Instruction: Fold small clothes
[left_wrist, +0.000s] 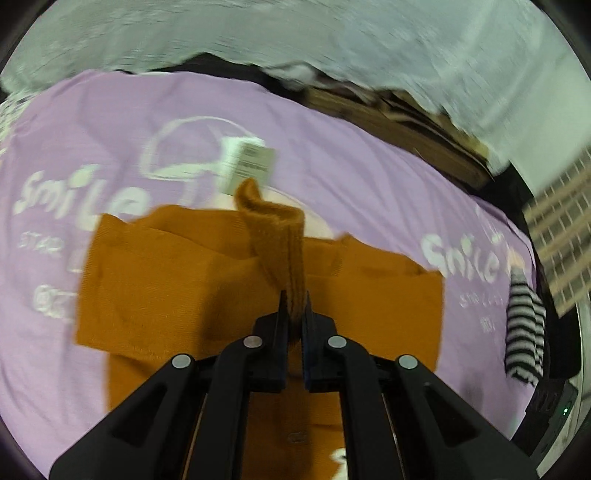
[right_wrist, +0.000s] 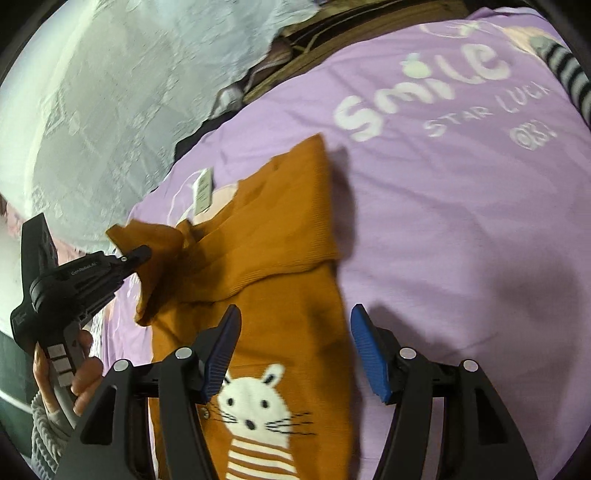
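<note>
1. The orange sweater (right_wrist: 258, 295) lies mid-frame on the purple sheet (right_wrist: 461, 229), cat motif at the bottom centre of the right wrist view.
2. One sleeve (right_wrist: 288, 221) is already folded across the body, so the fold seems partly done.
3. The left gripper (left_wrist: 294, 306), fingers pressed together, pinches the other sleeve (left_wrist: 280, 240), lifted at frame centre; it appears not yet laid down.
4. The right gripper (right_wrist: 295, 347) is spread wide above the sweater's body, holding nothing.
5. The hem is cut off at the bottom; motion blur hides details of the paper tag (left_wrist: 251, 162).
6. A striped garment (left_wrist: 524, 332) at the right edge awaits.
</note>
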